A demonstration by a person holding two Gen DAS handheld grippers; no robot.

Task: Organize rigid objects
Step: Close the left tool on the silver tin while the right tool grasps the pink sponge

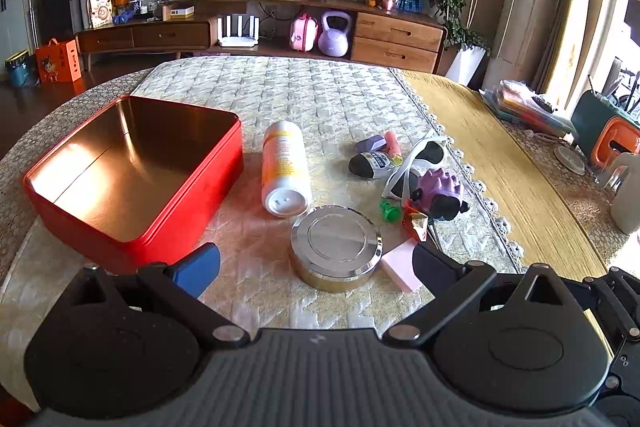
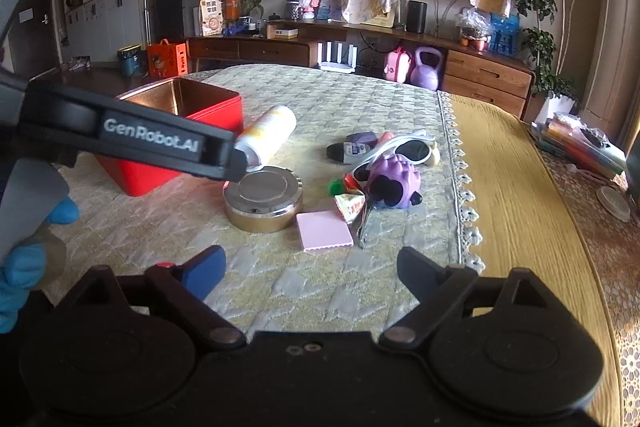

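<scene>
An open red tin box [image 1: 132, 171] with a gold inside stands at the left of the quilted table; it also shows in the right wrist view [image 2: 160, 171]. Beside it lies a white and orange bottle [image 1: 284, 169] [image 2: 268, 139]. A round silver-lidded tin [image 1: 336, 247] [image 2: 262, 201] sits just ahead of my left gripper [image 1: 316, 263], which is open and empty, its jaws wide either side of the tin. A pink pad [image 1: 400, 265] [image 2: 324, 230], white sunglasses [image 1: 420, 159] [image 2: 404, 149] and a purple toy [image 1: 440, 191] [image 2: 394, 185] lie to the right. My right gripper [image 2: 310, 273] is open and empty, short of the pink pad.
A black tube [image 1: 370, 165], a green piece [image 1: 390, 211] and a red wrapper [image 1: 416, 221] lie among the pile. A yellow runner [image 1: 500, 155] covers the table's right side, with a jug [image 1: 628, 195] and an orange and green holder [image 1: 604, 135]. A wooden sideboard [image 1: 260, 27] stands behind.
</scene>
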